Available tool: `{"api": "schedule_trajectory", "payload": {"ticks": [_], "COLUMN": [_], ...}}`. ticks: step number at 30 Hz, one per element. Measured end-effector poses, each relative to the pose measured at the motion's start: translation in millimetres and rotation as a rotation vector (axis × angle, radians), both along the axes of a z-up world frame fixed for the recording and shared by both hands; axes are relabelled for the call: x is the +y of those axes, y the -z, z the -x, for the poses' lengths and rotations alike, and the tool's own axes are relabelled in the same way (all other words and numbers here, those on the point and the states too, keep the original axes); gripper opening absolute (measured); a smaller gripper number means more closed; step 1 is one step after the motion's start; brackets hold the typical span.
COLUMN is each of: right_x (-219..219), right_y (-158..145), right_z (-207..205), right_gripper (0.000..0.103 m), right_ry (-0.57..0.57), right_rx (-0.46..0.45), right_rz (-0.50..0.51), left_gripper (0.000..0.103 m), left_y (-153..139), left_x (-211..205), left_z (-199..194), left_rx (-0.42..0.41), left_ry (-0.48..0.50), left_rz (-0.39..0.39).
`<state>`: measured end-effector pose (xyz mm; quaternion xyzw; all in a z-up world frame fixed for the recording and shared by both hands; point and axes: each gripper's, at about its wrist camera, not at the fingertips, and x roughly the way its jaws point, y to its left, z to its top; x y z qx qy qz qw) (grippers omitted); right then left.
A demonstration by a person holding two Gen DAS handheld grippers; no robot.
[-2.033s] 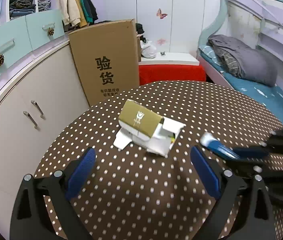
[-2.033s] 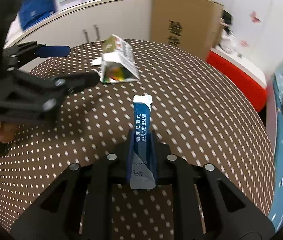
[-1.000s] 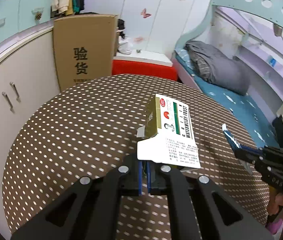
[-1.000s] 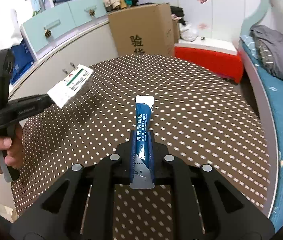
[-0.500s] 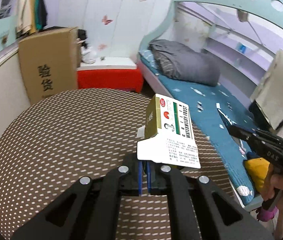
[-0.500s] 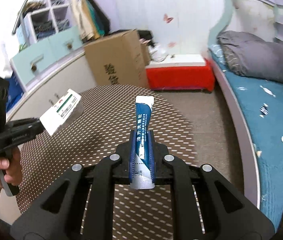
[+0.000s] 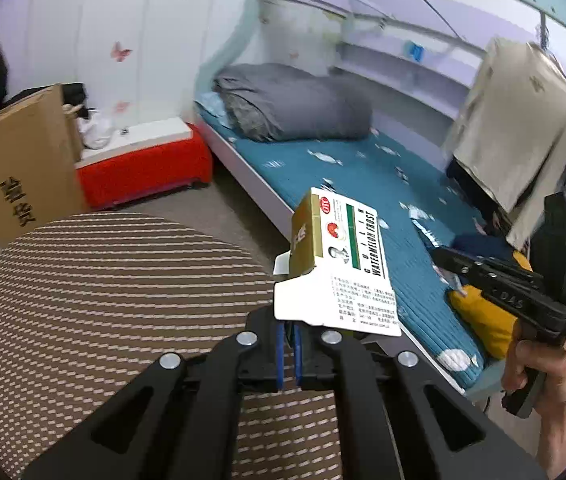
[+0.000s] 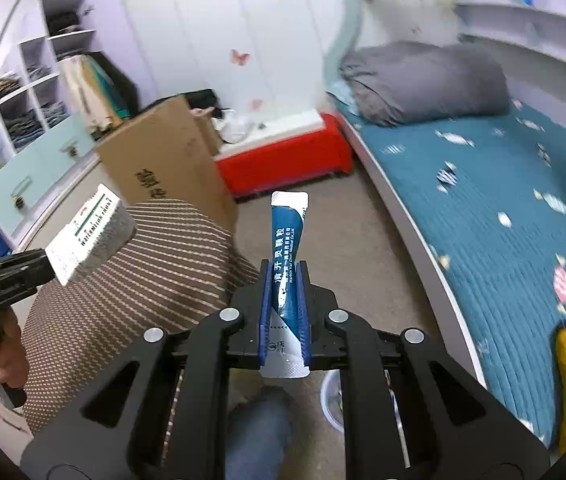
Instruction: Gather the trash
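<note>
My left gripper (image 7: 290, 338) is shut on the flap of an opened gold and white medicine box (image 7: 339, 264) and holds it in the air past the table's right edge. The box also shows in the right wrist view (image 8: 89, 232). My right gripper (image 8: 285, 292) is shut on a blue and white sachet (image 8: 287, 248) that stands upright between the pads, above the floor. The right gripper also appears in the left wrist view (image 7: 439, 256), to the right of the box.
A round table with a brown dotted cloth (image 7: 83, 300) lies at the left. A bed with a teal sheet (image 8: 483, 200) and grey quilt (image 7: 287, 100) is at the right. A cardboard box (image 8: 163, 160) and red bench (image 8: 283, 156) stand behind. A small white bin (image 8: 333, 400) sits on the floor below my right gripper.
Both grippers have swung right, away from the table toward the bed and floor, each still holding its item. The white bin has come into view below the right gripper.
</note>
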<state>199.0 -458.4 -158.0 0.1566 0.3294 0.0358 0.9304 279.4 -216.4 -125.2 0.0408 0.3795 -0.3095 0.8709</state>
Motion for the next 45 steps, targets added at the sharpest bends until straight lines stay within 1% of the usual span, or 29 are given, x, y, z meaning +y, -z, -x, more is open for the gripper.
{"api": "schedule_trajectory", "payload": {"ticks": [6,9,10,16,18,21,22,24,25,26,28,31,33,36,37,38,39,40,41,42,43,45], "right_x": [-40,-52,-58,-83,-91,-102,-104,-112,-117,-120,-127,-135,-142,-146,-147,-148,-149,-149,-149,-149,-147,-143], "right_y": [52,76,87,135,153,176,180,188,190,189,184,172,167,162,161,160,162,162,163,163,163,163], "right_z": [1,-1,-3,-19,-26,-33,-34,-34,-31,-27,-18,-11,-6,-1,0,1,3,4,6,7,7,9], "right_gripper": [0.012,0.012,0.012,0.012,0.015,0.015,0.017,0.042,0.074,0.078,0.078,0.079,0.081,0.088,0.089,0.089,0.089,0.090,0.092,0.093,0.093,0.096], "right_ry": [0.069,0.089,0.098,0.143,0.152,0.159,0.163,0.190,0.214,0.233,0.257,0.273,0.284,0.295,0.295,0.294,0.294,0.294,0.296,0.297,0.298,0.298], "right_rx": [0.105,0.152,0.173,0.276,0.314,0.359,0.369,0.383,0.375,0.359,0.325,0.301,0.287,0.277,0.277,0.274,0.271,0.268,0.267,0.267,0.266,0.264], "right_rz": [-0.082,-0.122,-0.143,-0.236,-0.264,-0.319,-0.326,-0.334,-0.352,-0.363,-0.379,-0.356,-0.352,-0.338,-0.333,-0.332,-0.334,-0.337,-0.339,-0.336,-0.334,-0.330], "left_gripper": [0.004,0.004,0.004,0.004,0.004,0.004,0.004,0.004,0.004,0.004,0.004,0.004,0.006,0.006,0.008,0.021,0.048,0.063,0.082,0.085,0.085,0.088], "left_y": [26,42,50,89,99,115,121,131,134,140,151,170,179,195,201,206,211,216,218,220,221,223], "left_x": [-59,-86,-98,-136,-146,-159,-165,-176,-181,-186,-195,-211,-218,-230,-234,-237,-240,-241,-243,-244,-244,-241], "left_z": [6,4,3,-5,-6,-9,-10,-12,-13,-13,-13,-14,-15,-17,-19,-19,-21,-22,-24,-25,-27,-32], "left_rx": [0.055,0.090,0.103,0.159,0.172,0.195,0.203,0.220,0.227,0.238,0.263,0.314,0.330,0.352,0.363,0.374,0.386,0.394,0.384,0.364,0.360,0.393], "left_ry": [0.076,0.105,0.116,0.152,0.158,0.170,0.177,0.190,0.196,0.204,0.221,0.251,0.265,0.277,0.279,0.279,0.279,0.274,0.265,0.253,0.245,0.221], "left_rz": [-0.055,-0.097,-0.123,-0.234,-0.263,-0.314,-0.336,-0.367,-0.380,-0.399,-0.432,-0.491,-0.525,-0.576,-0.597,-0.612,-0.628,-0.648,-0.660,-0.670,-0.675,-0.676]}}
